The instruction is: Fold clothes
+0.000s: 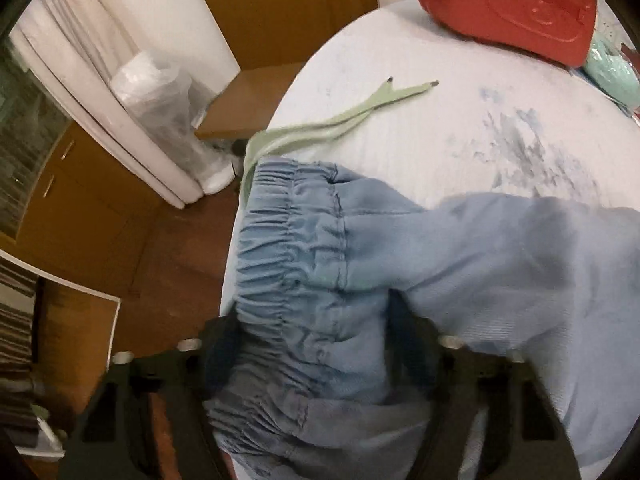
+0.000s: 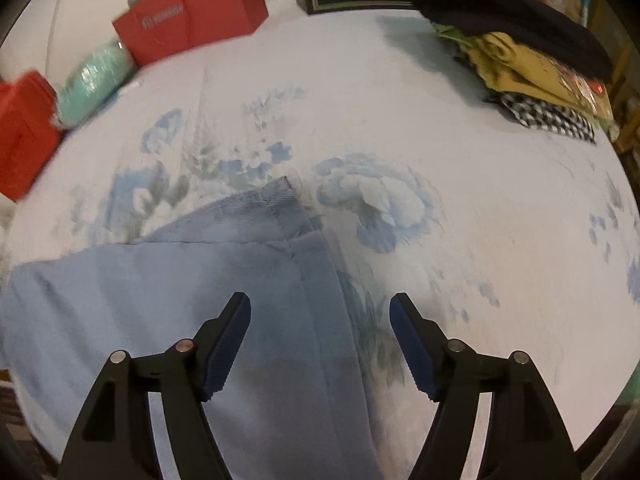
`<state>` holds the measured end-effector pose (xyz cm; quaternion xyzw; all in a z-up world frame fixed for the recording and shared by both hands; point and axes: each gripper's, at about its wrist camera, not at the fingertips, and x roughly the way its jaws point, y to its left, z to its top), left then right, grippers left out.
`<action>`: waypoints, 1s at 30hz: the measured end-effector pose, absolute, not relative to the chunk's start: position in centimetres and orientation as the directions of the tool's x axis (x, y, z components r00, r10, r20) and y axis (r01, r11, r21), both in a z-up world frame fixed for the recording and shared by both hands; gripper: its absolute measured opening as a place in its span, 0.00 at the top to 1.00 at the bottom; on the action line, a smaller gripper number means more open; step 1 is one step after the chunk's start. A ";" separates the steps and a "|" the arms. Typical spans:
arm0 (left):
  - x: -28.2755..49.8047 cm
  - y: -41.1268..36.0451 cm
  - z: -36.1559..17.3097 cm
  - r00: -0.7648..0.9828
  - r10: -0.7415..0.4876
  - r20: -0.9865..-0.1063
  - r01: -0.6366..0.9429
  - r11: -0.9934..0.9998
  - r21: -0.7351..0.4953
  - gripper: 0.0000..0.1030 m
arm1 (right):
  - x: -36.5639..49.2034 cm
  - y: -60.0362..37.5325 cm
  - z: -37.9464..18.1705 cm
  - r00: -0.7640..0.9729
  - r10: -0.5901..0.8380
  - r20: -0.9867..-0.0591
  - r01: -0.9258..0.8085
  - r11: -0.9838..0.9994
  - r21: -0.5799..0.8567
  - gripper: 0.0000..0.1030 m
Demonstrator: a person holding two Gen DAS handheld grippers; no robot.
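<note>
Bed (image 2: 500, 208): white cover printed with blue flowers, filling most of both views. Light blue trousers (image 1: 500, 264) lie spread on it; in the left wrist view the gathered elastic waistband (image 1: 288, 240) runs from centre toward 6 o'clock, at the bed's edge. In the right wrist view the hem end (image 2: 280, 196) lies at centre, the leg running toward 8 o'clock. Pile of clothes (image 2: 532, 68), dark, mustard and checked, at 2 o'clock. Red boxes (image 2: 188, 16) at 11 o'clock, with a mint-green bundle (image 2: 92, 84) just beside them. Pale green drawstring garment (image 1: 320, 128), at 12 o'clock of the waistband. Left gripper (image 1: 316, 336): the waistband lies bunched between its fingers, and both pads appear to press it, grasping it. Right gripper (image 2: 320, 312): released, jaws wide apart above the trouser leg edge, pads (image 2: 224, 344) clear of cloth.
</note>
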<state>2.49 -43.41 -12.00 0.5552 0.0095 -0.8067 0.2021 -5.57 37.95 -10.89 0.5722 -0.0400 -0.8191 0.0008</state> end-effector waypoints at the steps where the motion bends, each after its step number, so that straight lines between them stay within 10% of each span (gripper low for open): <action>1: 2.5 -43.1 -11.9 -0.303 -0.331 -0.894 0.344 -0.913 0.221 0.58 | -6.0 37.5 -11.4 -0.332 -0.026 -0.943 -0.029 -0.999 0.037 0.46; 3: 2.5 -42.5 -11.5 -0.312 -0.381 -0.871 0.355 -0.897 0.265 0.61 | -6.3 36.0 -11.3 -0.341 0.046 -0.939 0.030 -0.998 -0.060 0.96; 8: 2.4 -42.1 -10.5 -0.346 -0.466 -0.814 0.419 -0.853 0.311 0.60 | -7.3 35.4 -7.9 -0.533 0.141 -0.834 0.033 -0.982 -0.187 0.96; 20: 5.0 -42.2 -4.5 -0.461 -0.411 -0.786 0.464 -0.867 0.182 0.25 | -3.9 40.0 -6.8 -0.482 0.025 -0.876 -0.059 -0.998 0.004 0.37; 30: 2.5 -36.5 -6.5 -0.488 -0.249 -0.837 0.275 -0.954 0.123 0.25 | 2.7 38.3 -8.9 -0.399 -0.047 -0.916 -0.023 -0.998 0.061 0.43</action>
